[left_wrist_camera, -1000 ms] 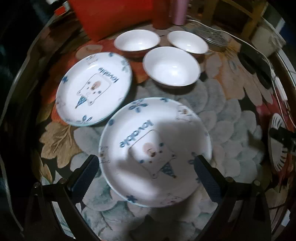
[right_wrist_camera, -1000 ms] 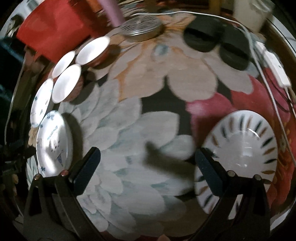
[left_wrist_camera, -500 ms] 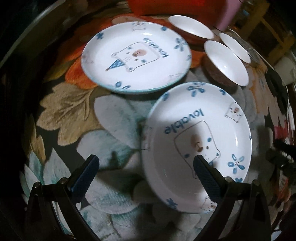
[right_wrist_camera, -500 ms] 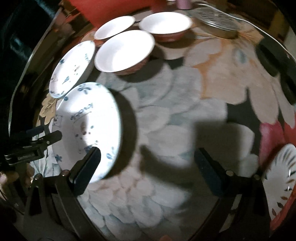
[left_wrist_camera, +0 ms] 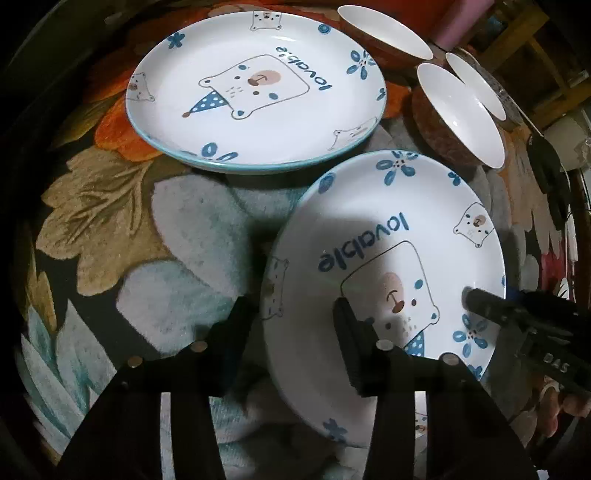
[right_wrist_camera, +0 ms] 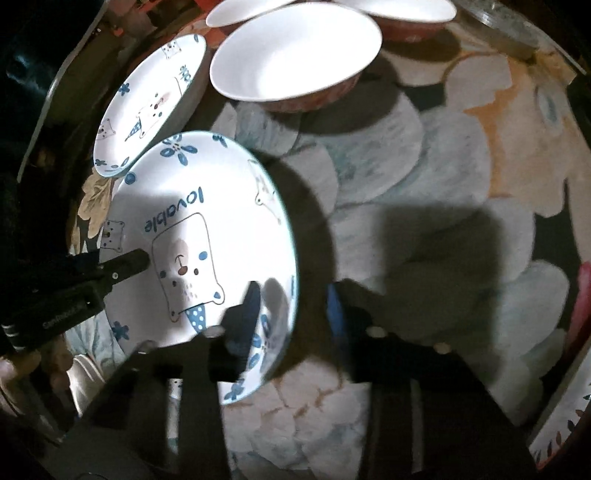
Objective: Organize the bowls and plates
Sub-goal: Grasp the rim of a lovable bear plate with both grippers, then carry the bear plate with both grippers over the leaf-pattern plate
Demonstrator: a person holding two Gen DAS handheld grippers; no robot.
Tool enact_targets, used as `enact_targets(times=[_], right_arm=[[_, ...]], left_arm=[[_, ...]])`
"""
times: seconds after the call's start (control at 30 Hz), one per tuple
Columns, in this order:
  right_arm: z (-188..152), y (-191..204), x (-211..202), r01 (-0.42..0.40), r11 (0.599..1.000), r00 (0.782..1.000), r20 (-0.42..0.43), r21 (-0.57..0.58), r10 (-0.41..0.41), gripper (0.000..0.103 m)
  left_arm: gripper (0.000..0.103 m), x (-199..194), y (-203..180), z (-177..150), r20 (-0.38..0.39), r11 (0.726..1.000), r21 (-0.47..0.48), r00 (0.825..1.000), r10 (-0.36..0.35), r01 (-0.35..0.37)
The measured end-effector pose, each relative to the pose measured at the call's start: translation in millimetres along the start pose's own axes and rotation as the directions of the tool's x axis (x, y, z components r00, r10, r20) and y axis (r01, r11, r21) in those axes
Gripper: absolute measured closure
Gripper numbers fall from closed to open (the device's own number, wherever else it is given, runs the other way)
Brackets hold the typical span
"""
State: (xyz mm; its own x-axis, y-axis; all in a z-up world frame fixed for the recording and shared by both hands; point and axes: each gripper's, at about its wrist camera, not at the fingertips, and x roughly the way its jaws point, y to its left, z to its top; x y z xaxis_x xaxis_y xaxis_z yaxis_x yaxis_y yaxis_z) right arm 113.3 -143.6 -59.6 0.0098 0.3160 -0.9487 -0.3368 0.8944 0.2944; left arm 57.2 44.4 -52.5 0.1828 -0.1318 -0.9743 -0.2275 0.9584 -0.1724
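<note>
Two white plates with a blue bear and the word "lovable" lie on the flowered cloth. My left gripper (left_wrist_camera: 291,332) straddles the left rim of the near plate (left_wrist_camera: 388,240), one finger outside and one over the inside, jaws closing. My right gripper (right_wrist_camera: 293,310) straddles the same near plate (right_wrist_camera: 192,221) at its opposite rim, jaws closing, and a dark gap shows between the rim and the outer pad. The far plate (left_wrist_camera: 255,92) lies flat behind. Three bowls, white inside and reddish outside (left_wrist_camera: 461,114) (left_wrist_camera: 384,33) (left_wrist_camera: 476,85), stand close together at the back.
A plate with dark rim marks (right_wrist_camera: 561,424) lies at the lower right edge. A metal lid (right_wrist_camera: 502,26), a pink cup (left_wrist_camera: 454,33) and dark objects (left_wrist_camera: 546,166) stand toward the table's far side. A person's hand (left_wrist_camera: 569,406) holds the right gripper.
Both grippers came down onto the near bear plate, the right one swinging left from the marked plate. Their wide jaws have narrowed around the plate's opposite rims.
</note>
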Motion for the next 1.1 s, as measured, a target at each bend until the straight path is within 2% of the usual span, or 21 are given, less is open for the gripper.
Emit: enact_targets(times=[0.1,0.3,0.4,0.6,0.8,1.1], right_arm=[[-1.0,2.0,1.9,-0.026,1.0,1.0,0.001,-0.015,0.026,0.087],[-0.7,8.3,3.0,-0.023,0.999,1.0,0.012,-0.036,0.023,0.088],[-2.3,10.2,1.1,-0.004,0.999,1.0,0.022,-0.049,0.005,0.088],[-6.9,-3.3,-6.8,-0.014,0.999,0.999,0.032,-0.033,0.015,0.09],[-11.0,-10.7,-17.1,-0.02,1.0,0.998,0.051,-0.013,0.021,0.09],[-24.6,-37.8,-38.1,-0.033,0.998,0.997,0.07,0.058,0.029,0.09]], left_arm=[[0.068,0.5,-1.3,0.3,-0.003,1.0,0.013,1.0,-0.024,0.024],[0.083,-6.9,15.3,-1.1,-0.003,0.998,0.01,0.998,-0.065,0.065],[0.083,-12.7,18.3,-4.1,0.004,0.998,0.048,0.999,-0.049,0.048],[0.083,-18.2,19.2,-8.7,-0.007,0.994,0.083,0.998,-0.065,0.065],[0.083,-23.9,-4.4,-15.3,0.011,0.991,0.124,0.998,-0.058,0.056],[0.083,-26.9,-45.3,-3.1,0.022,0.98,0.181,0.996,-0.084,0.078]])
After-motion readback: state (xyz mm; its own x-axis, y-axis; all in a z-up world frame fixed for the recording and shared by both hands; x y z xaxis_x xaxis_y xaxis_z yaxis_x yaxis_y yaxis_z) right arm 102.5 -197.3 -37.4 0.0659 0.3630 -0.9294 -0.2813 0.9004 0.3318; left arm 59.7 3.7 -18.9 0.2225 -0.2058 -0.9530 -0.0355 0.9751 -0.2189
